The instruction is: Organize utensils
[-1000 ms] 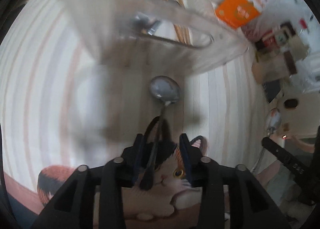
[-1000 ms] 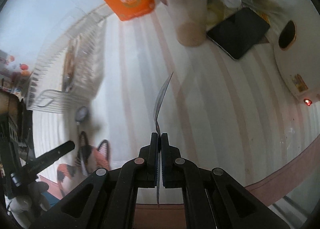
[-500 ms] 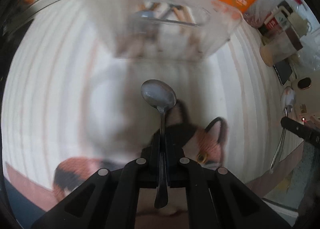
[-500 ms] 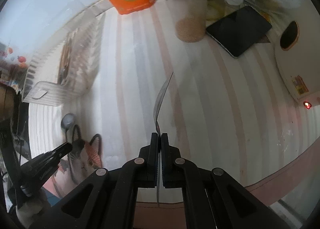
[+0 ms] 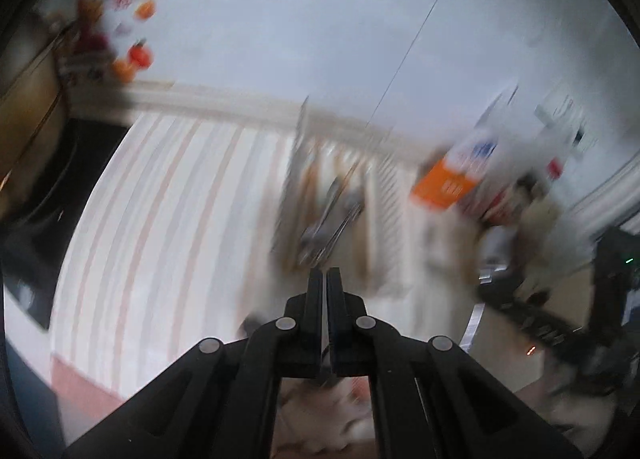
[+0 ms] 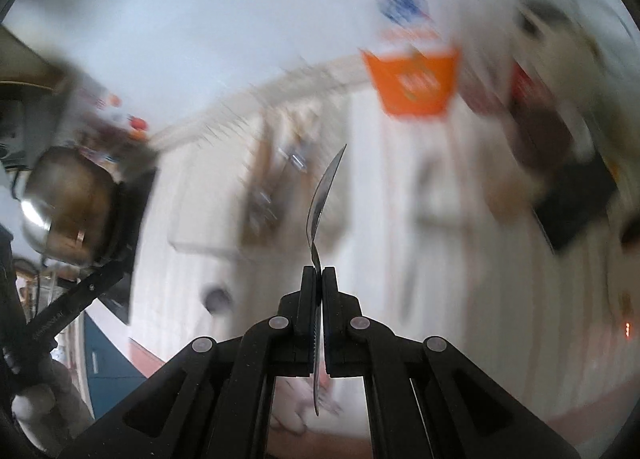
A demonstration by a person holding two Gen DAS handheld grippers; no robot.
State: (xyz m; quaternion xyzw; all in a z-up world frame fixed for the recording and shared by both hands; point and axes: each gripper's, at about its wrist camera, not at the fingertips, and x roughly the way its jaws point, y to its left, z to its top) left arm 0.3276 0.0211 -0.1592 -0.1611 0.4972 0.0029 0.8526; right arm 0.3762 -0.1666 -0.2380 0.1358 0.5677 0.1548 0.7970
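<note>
Both views are motion-blurred. My left gripper [image 5: 324, 274] is shut on a spoon handle; a thin metal edge [image 5: 323, 323] shows between the jaws, and the bowl is lost in blur. The clear utensil tray [image 5: 328, 203] with cutlery lies just beyond the fingertips. My right gripper [image 6: 319, 270] is shut on a second spoon [image 6: 324, 195], seen edge-on and pointing up. The tray [image 6: 276, 187] lies ahead and left of it. The left gripper's spoon bowl [image 6: 216, 297] shows blurred at lower left in the right wrist view.
An orange and white carton [image 5: 452, 179] [image 6: 412, 83] stands right of the tray among jars and bottles. A dark tablet [image 6: 572, 211] lies at right. A metal kettle [image 6: 64, 203] stands at the left. The striped cloth [image 5: 168, 219] covers the table.
Both grippers have swung upward fast, so the wall and table's far edge now show. The left gripper has lifted its spoon off the cat mat toward the tray.
</note>
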